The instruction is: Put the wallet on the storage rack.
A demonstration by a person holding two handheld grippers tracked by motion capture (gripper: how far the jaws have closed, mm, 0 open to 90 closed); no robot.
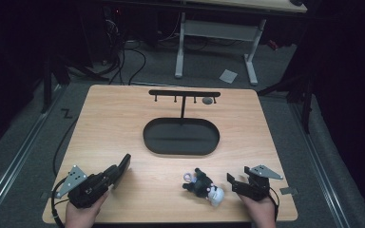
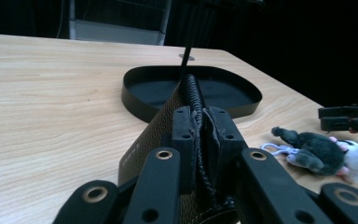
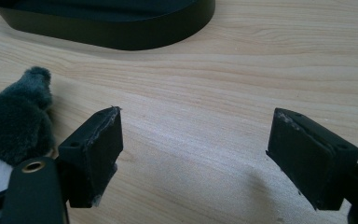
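On the wooden counter (image 1: 123, 123), a black stand with an oval tray (image 1: 181, 136) sits centre frame. Lower left, the left tongs (image 1: 121, 166) clamp a dark pouch (image 2: 168, 121); it may slip if tilted. Lower right, the right tongs (image 1: 236, 183) gape empty beside a plush toy (image 1: 203, 186).

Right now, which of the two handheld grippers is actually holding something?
The left gripper: its jaws are shut on a flat dark brown stitched-edge leather case. The right gripper has open jaws with only bare wooden table between them.
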